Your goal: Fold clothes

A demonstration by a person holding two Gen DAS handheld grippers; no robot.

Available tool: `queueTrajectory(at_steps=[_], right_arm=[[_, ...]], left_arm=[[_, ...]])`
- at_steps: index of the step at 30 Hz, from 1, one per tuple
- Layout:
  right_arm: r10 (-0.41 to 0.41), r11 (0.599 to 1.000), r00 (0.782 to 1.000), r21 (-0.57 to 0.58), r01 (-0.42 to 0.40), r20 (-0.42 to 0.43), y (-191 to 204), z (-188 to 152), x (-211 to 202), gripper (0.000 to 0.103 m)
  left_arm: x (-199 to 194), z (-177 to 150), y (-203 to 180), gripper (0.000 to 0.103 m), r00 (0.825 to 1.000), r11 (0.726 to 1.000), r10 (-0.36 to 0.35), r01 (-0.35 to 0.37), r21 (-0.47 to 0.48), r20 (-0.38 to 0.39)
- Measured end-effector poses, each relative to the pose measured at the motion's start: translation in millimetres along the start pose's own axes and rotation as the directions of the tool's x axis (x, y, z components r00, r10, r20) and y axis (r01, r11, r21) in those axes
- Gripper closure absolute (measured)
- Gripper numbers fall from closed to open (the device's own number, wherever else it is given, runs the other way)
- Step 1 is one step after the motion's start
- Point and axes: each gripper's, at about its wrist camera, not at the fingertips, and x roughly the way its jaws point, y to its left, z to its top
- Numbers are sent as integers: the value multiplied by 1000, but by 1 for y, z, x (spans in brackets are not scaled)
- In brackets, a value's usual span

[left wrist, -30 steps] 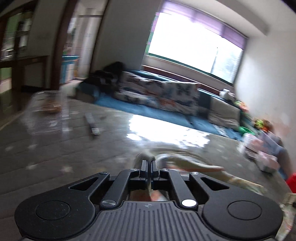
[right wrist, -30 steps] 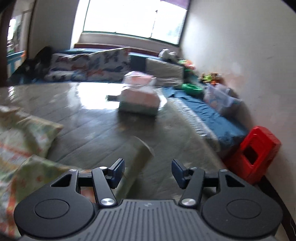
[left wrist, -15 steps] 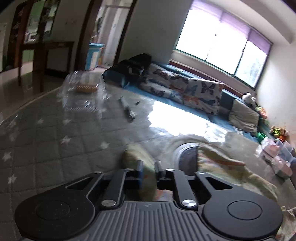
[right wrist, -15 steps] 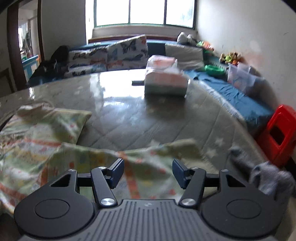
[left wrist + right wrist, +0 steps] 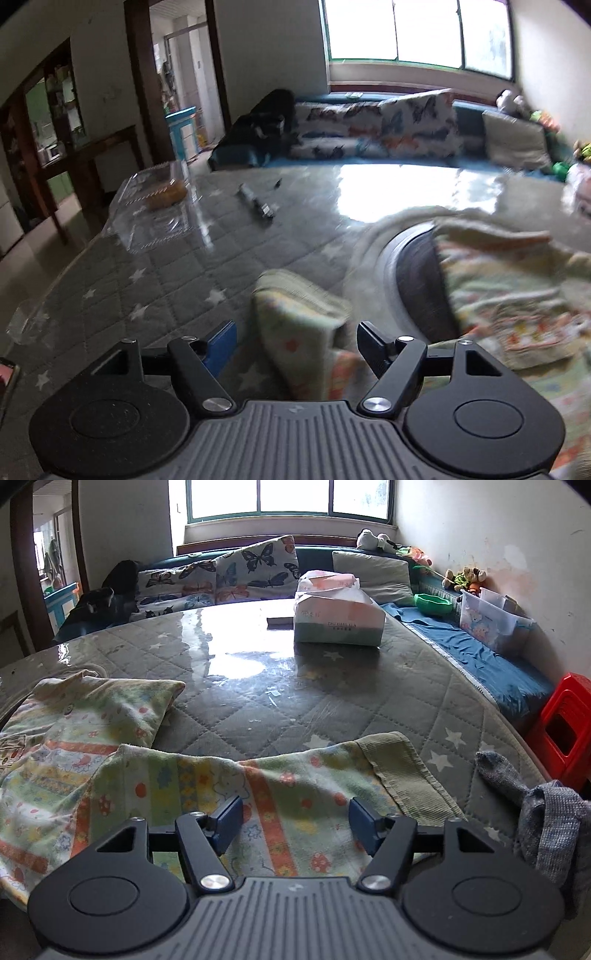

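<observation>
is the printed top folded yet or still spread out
Partly folded: in the right wrist view the printed top has one sleeve laid across its body, but the rest lies spread on the table.

A tissue pack [image 5: 338, 618] is seen on the quilted worktop [image 5: 369, 701]; a red stool [image 5: 565, 727] is placed beside it.

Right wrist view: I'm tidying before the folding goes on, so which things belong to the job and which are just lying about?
Job: patterned garment.
Lying about: tissue pack, grey sock, remote, plastic container.
</observation>
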Motion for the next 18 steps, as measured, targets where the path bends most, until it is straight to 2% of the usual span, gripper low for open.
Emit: queueTrajectory(at_steps=[3,6,8,11,14,18], right_arm=[[-3,1000,1000,-5,3,-2,1,1,1,35],[-5,1000,1000,-6,5,-3,1,2,3,34],[-6,1000,1000,-6,6,-4,2,3,3,33],[-7,1000,1000,-7,7,-5,2,4,5,31],[-9,1000,1000,-6,9,-5,2,5,7,31],[-12,1000,1000,1,12,-4,4,6,8,31]], left_arm=[[9,-3,11,28,997,997,76,-76,-16,2],[16,-5,31,26,984,982,176,-176,-71,-2],[20,-7,53,17,980,968,197,-198,-154,-24],[23,-15,80,16,976,944,204,-215,-251,-70],[25,-23,97,17,957,916,275,-290,-277,-93],[21,-31,110,17,957,908,272,-289,-303,-98]])
